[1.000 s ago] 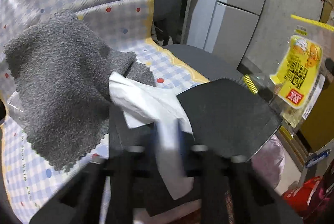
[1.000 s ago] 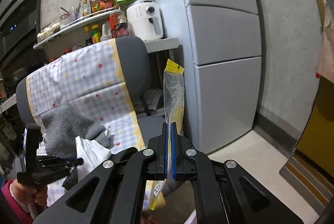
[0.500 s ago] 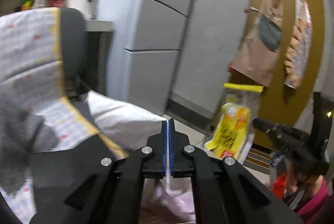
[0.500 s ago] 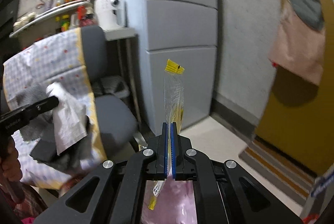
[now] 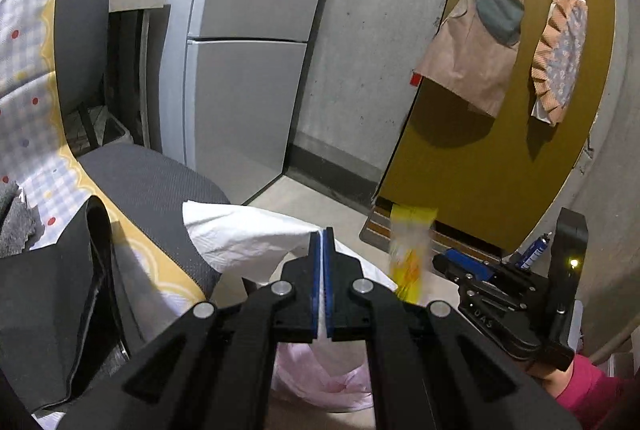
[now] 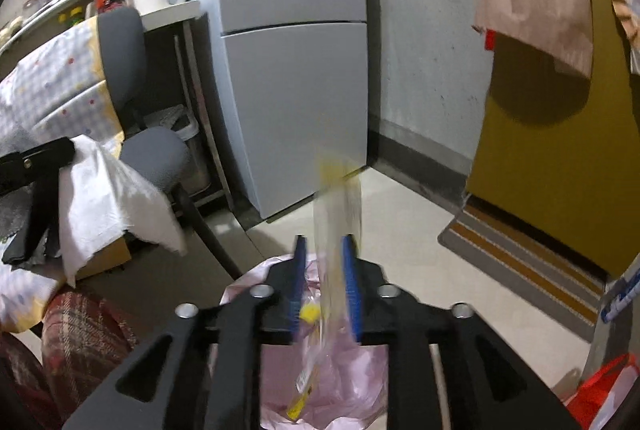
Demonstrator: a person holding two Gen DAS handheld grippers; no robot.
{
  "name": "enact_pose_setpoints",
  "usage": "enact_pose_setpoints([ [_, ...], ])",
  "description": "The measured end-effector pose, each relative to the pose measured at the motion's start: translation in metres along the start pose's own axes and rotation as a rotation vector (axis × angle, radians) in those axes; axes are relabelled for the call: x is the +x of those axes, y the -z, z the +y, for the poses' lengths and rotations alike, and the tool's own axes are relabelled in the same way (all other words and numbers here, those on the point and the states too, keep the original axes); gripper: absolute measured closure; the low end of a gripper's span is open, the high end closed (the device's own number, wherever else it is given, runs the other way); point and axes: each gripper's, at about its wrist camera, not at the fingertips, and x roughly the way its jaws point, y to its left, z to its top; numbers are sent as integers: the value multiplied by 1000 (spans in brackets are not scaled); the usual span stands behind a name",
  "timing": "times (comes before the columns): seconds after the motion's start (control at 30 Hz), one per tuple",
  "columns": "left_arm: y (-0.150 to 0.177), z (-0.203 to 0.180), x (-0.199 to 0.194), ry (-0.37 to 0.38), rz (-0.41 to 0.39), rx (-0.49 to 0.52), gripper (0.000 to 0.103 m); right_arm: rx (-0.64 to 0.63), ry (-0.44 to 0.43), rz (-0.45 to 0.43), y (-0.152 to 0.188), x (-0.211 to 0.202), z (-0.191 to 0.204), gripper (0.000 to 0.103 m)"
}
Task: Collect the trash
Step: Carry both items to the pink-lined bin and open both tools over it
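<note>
"DAS" embossed on the black body of the right gripper (partly legible), nothing else readable

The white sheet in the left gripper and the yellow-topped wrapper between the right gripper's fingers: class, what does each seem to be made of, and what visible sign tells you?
White sheet: likely tissue or paper towel, matte, with soft creases and a limp drape.
Yellow-topped wrapper: probably thin clear plastic film, since the floor shows through it; motion blur hides any gloss.
</note>
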Motion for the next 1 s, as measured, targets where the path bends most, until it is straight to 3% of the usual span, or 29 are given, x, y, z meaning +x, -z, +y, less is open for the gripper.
enact_pose_setpoints([
  [0.27, 8, -4, 8, 5, 31, 12, 103, 1, -29, -98, -25, -29, 1, 76],
  [0.6, 17, -40, 48, 88, 138, 120, 103, 4, -23, -238, -55, -77, -4, 76],
  [0.9, 39, -56, 110, 111, 324, 190, 102, 66, -7, -197, -48, -59, -27, 76],
  [0.93, 42, -56, 117, 117, 353, 187, 100, 73, -5, -191, -47, -57, -29, 76],
  [0.97, 45, -54, 122, 120, 375, 184, 89, 81, -2, -186, -47, -55, -32, 76],
  [1.0, 48, -53, 128, 121, 401, 179, 71, 86, 0, -186, -45, -54, -33, 76],
])
